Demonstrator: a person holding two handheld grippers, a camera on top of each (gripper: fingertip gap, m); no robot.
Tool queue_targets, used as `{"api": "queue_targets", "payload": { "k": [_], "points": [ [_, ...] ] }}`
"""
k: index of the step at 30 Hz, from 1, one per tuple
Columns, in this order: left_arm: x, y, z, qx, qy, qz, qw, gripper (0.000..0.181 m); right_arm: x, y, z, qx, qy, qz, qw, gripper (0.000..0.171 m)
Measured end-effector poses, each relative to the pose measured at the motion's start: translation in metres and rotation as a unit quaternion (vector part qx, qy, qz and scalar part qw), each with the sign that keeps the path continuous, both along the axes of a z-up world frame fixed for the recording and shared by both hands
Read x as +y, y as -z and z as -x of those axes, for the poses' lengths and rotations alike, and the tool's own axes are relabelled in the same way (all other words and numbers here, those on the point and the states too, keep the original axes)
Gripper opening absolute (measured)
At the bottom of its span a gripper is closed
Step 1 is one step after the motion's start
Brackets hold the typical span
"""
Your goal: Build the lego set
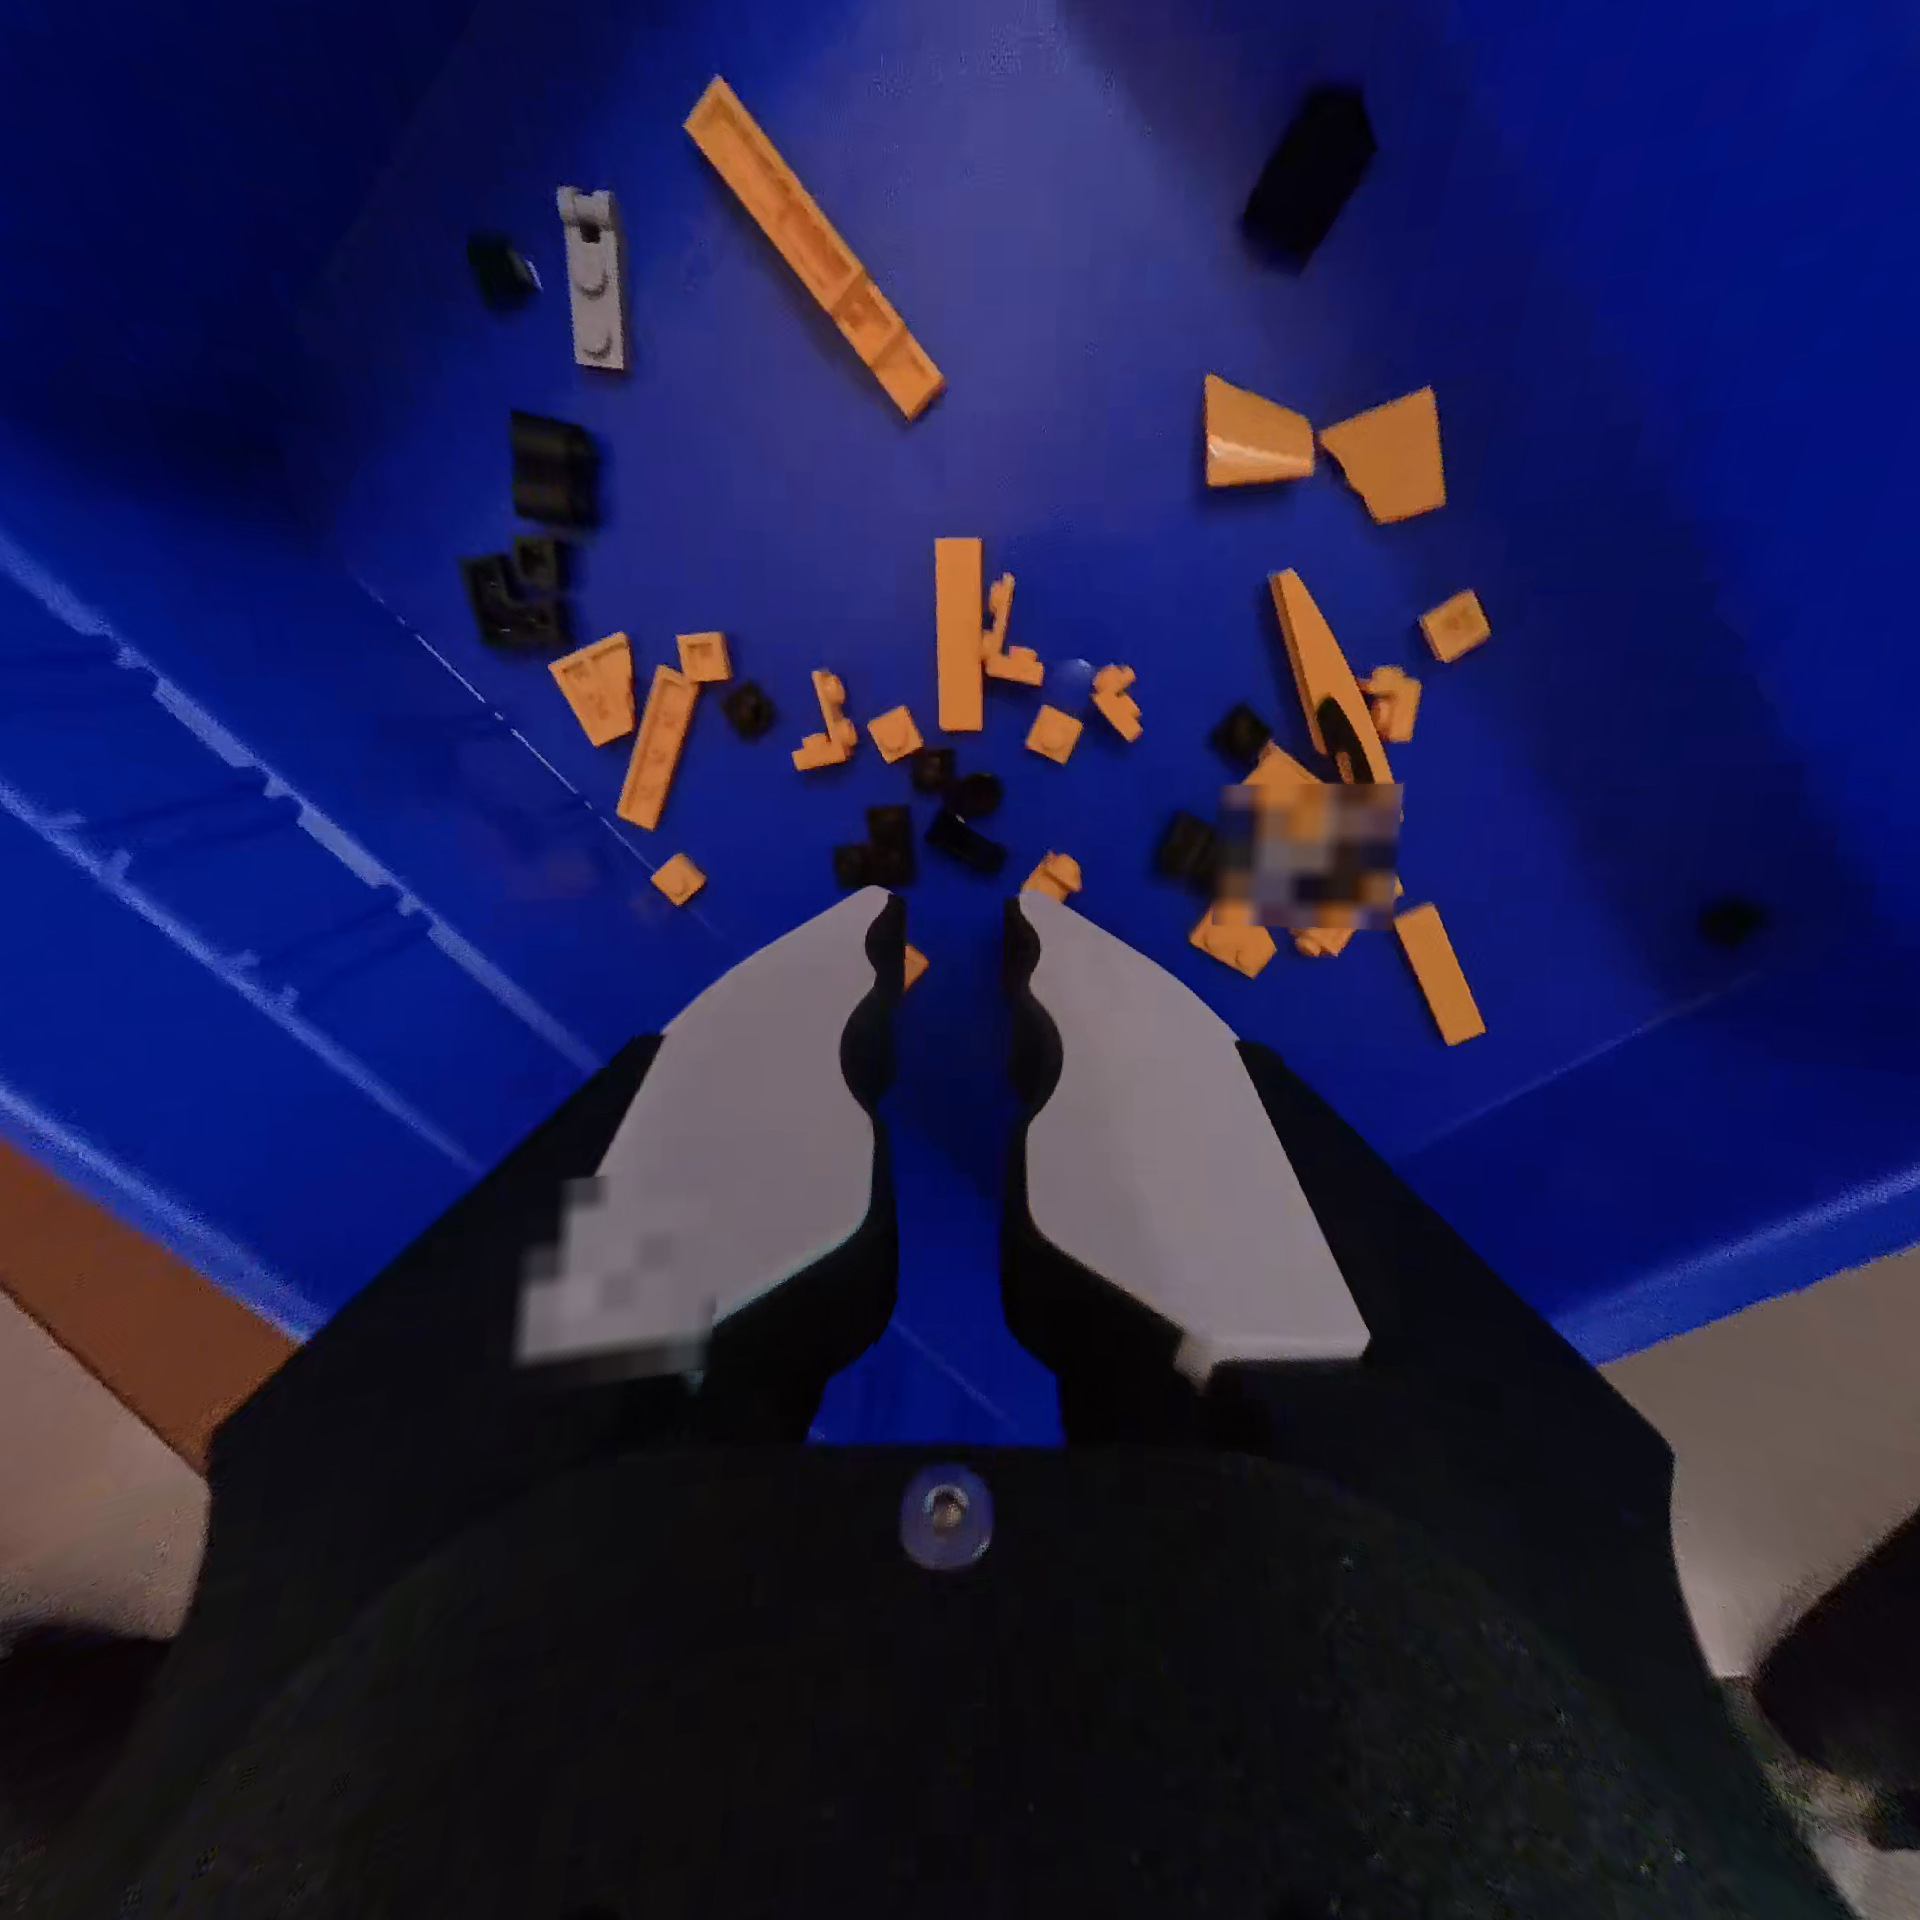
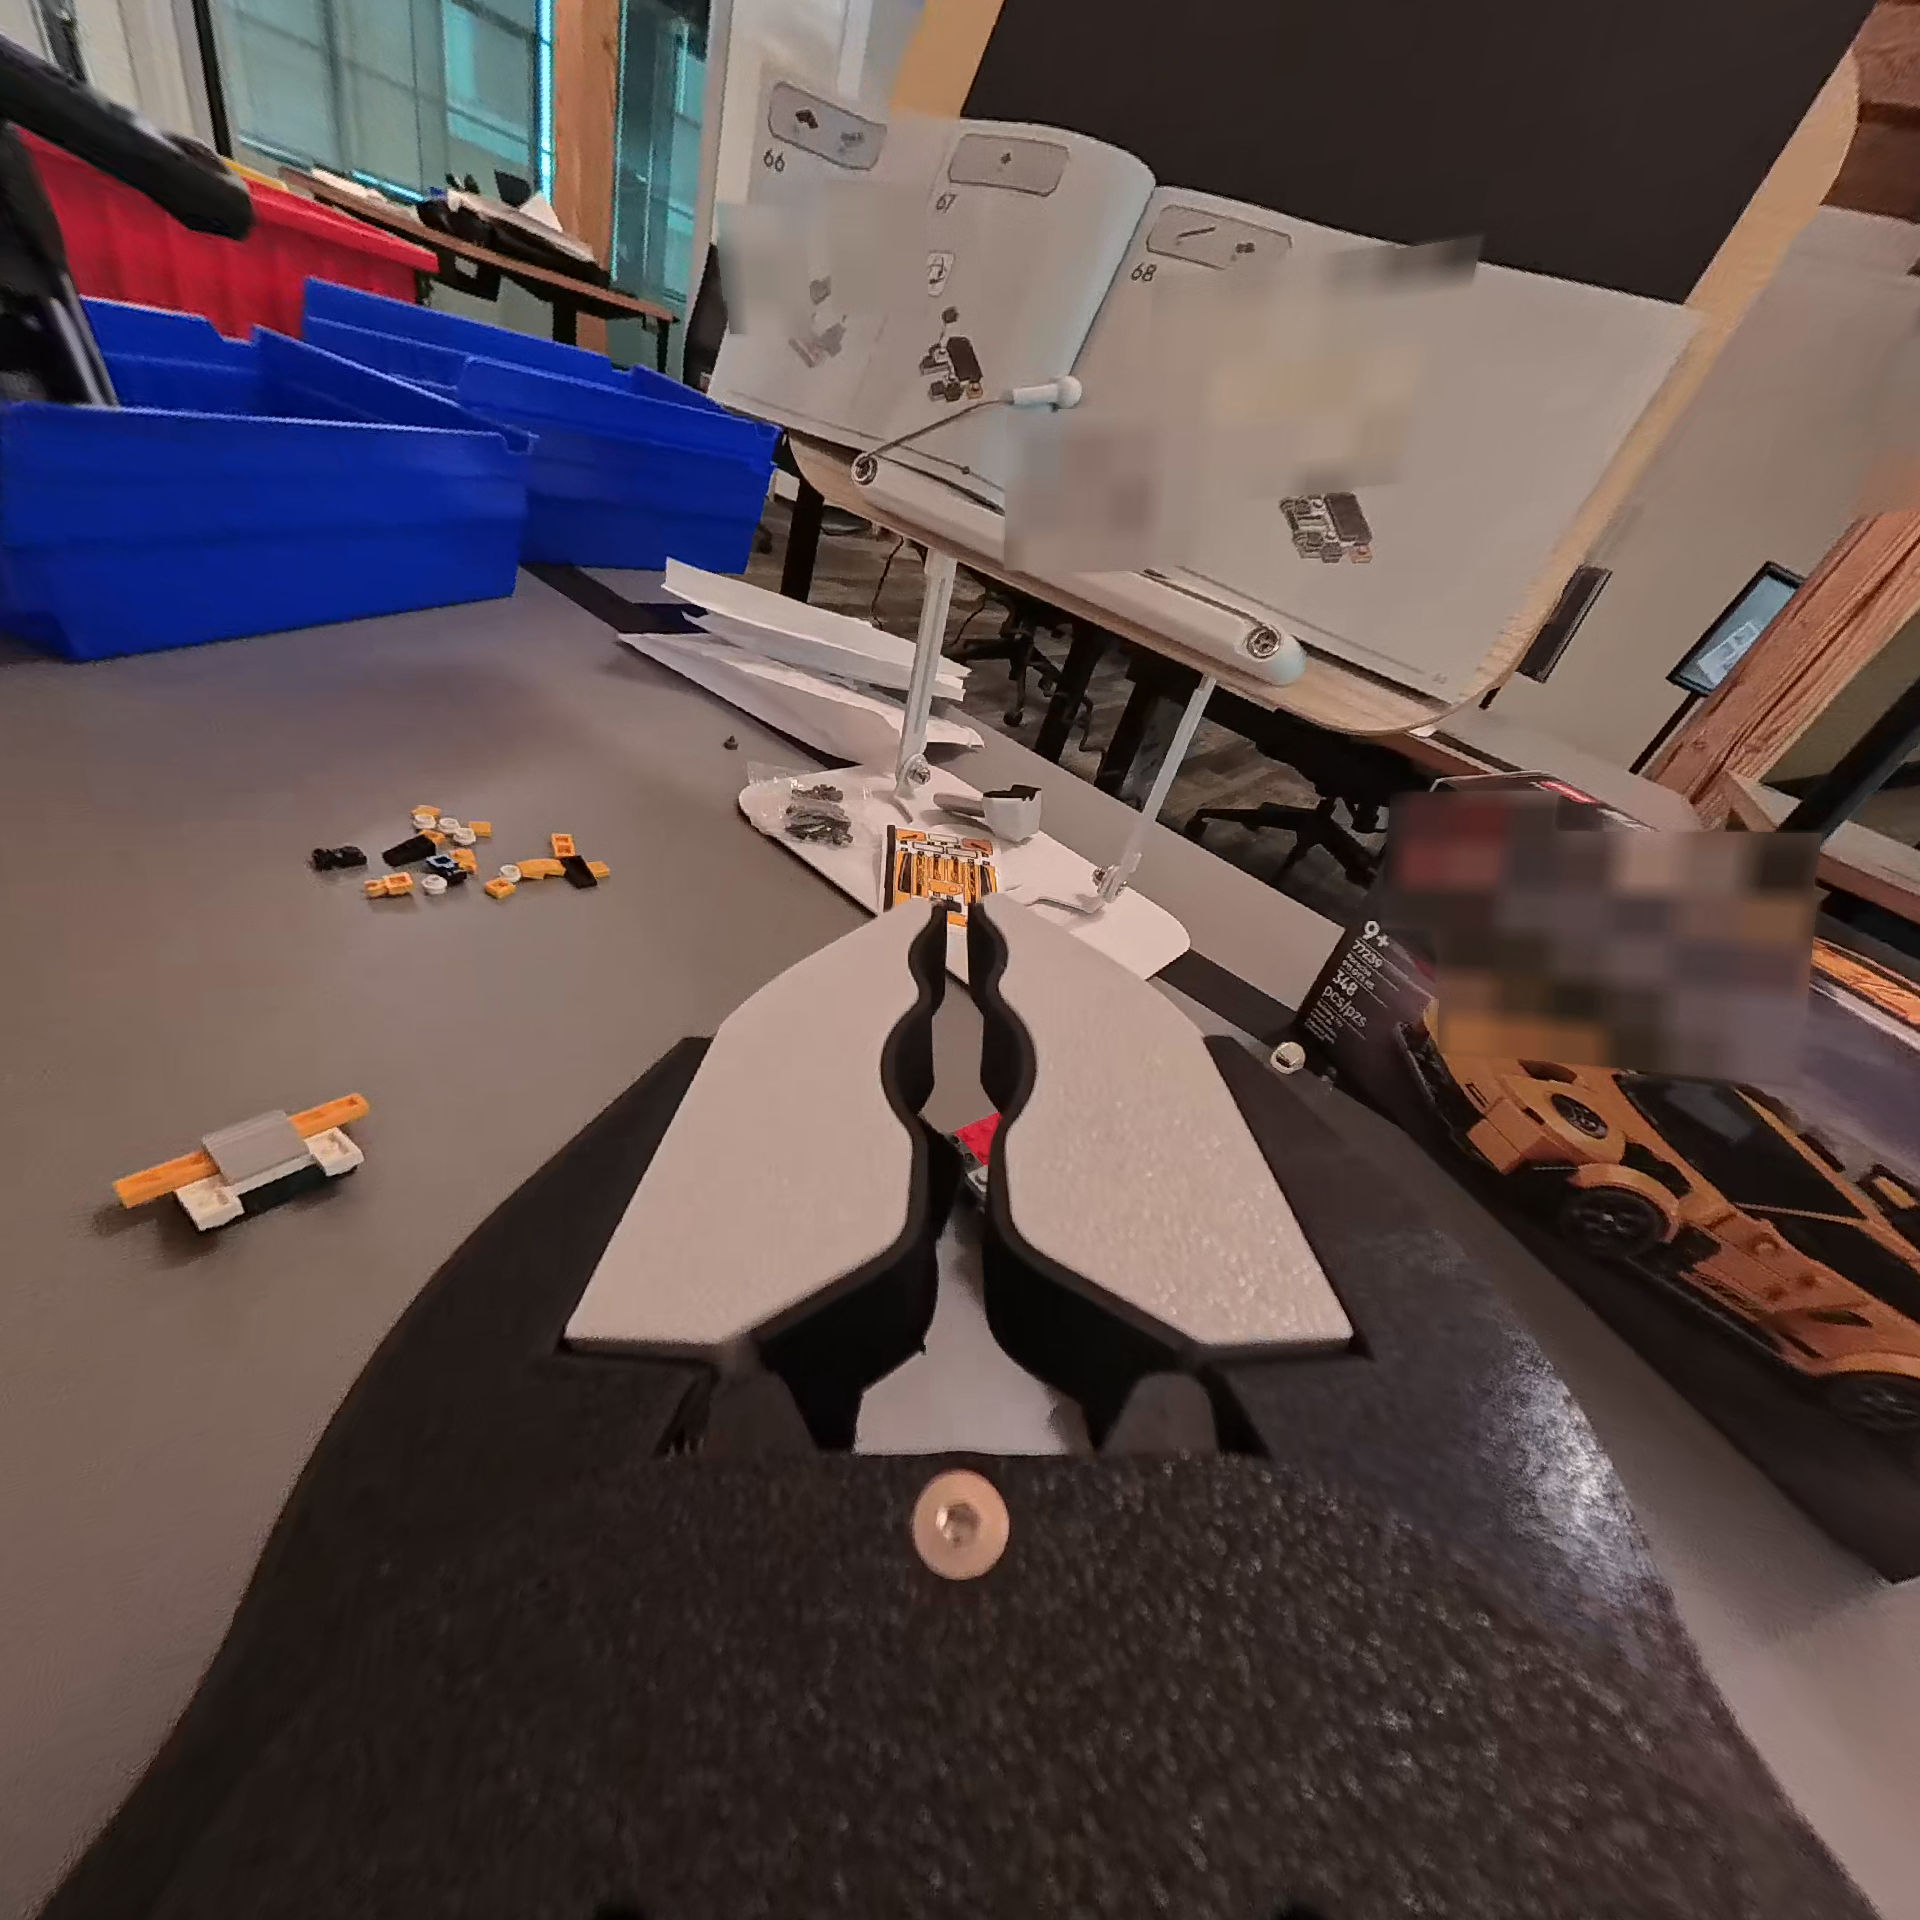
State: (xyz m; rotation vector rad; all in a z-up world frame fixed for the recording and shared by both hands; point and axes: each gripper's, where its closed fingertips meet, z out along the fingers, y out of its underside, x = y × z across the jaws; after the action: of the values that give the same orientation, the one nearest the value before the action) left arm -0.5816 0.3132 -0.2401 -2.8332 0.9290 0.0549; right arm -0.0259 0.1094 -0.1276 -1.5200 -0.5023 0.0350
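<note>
Lego pieces (image 1: 956, 727), orange and black, loose in blue bin (image 1: 1558, 1143) beneath parted, empty left gripper (image 1: 951, 914); light, rigid, slick, best pinched across flat sides; right gripper (image 2: 956, 914) nearly closed, nothing visibly held.

bin (image 1: 1558, 1195) blue | bricks (image 1: 810, 244) orange, black | table (image 2: 416, 1039) grey | car box (image 2: 1662, 1195) black-orange

blue bins (image 2: 260, 520): three; red bin (image 2: 208, 260): one; open instruction booklet (image 2: 1195, 364): one; set box (image 2: 1662, 1143): one; loose orange pieces (image 1: 956, 634): perhaps thirty, blurred; grey plate (image 1: 594, 281): one.
</note>
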Motion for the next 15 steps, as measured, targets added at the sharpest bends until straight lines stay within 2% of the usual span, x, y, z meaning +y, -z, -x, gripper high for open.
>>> {"api": "queue_targets", "payload": {
  "k": [7,15],
  "points": [
    [0.006,0.012,-0.001,0.009,-0.008,0.044,0.999,0.020,0.002,0.008,-0.003,0.009,-0.004,0.016,1.000,0.003],
    [0.007,0.019,-0.004,0.023,0.004,0.061,0.998,0.011,0.003,0.011,-0.003,0.009,-0.003,0.021,1.000,0.003]
  ]
}}
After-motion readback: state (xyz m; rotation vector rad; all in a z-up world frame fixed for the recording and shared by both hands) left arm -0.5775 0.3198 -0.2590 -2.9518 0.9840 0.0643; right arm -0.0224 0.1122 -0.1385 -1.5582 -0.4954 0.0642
